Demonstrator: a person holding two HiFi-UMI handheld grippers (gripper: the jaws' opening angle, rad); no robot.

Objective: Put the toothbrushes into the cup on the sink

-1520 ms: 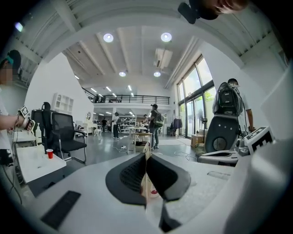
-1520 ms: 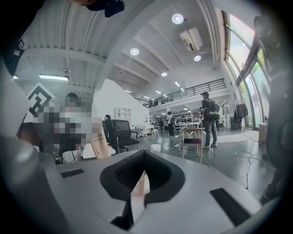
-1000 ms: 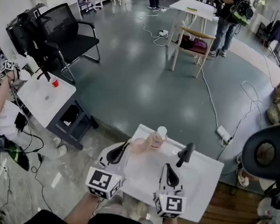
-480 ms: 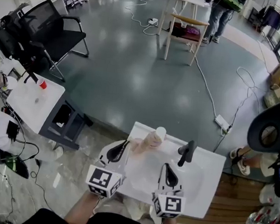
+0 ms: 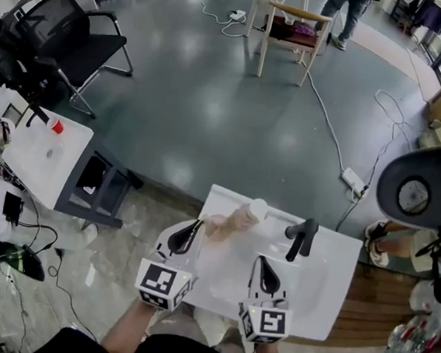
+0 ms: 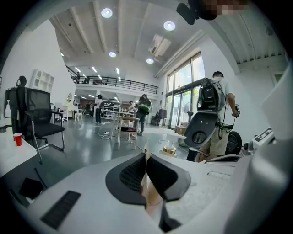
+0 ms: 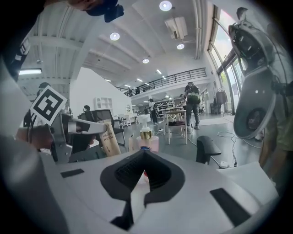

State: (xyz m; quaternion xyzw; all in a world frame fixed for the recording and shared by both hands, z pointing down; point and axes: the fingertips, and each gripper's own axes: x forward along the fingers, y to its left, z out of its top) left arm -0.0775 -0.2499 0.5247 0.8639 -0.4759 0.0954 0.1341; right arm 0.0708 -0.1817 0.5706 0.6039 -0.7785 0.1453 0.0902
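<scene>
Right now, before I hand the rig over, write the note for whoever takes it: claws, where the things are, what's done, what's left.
Left claw: shut on a tan toothbrush box, which sticks out ahead toward the pump bottle.
Right claw: shut on a thin white stick with a red tip; probably a toothbrush, not certain.
Both hang over the white sink, near the black faucet.
Cup: not clearly visible; a pale shape beside the pump bottle may be it.
Done: both things are gripped.
Left: find the cup and put both in.
</scene>
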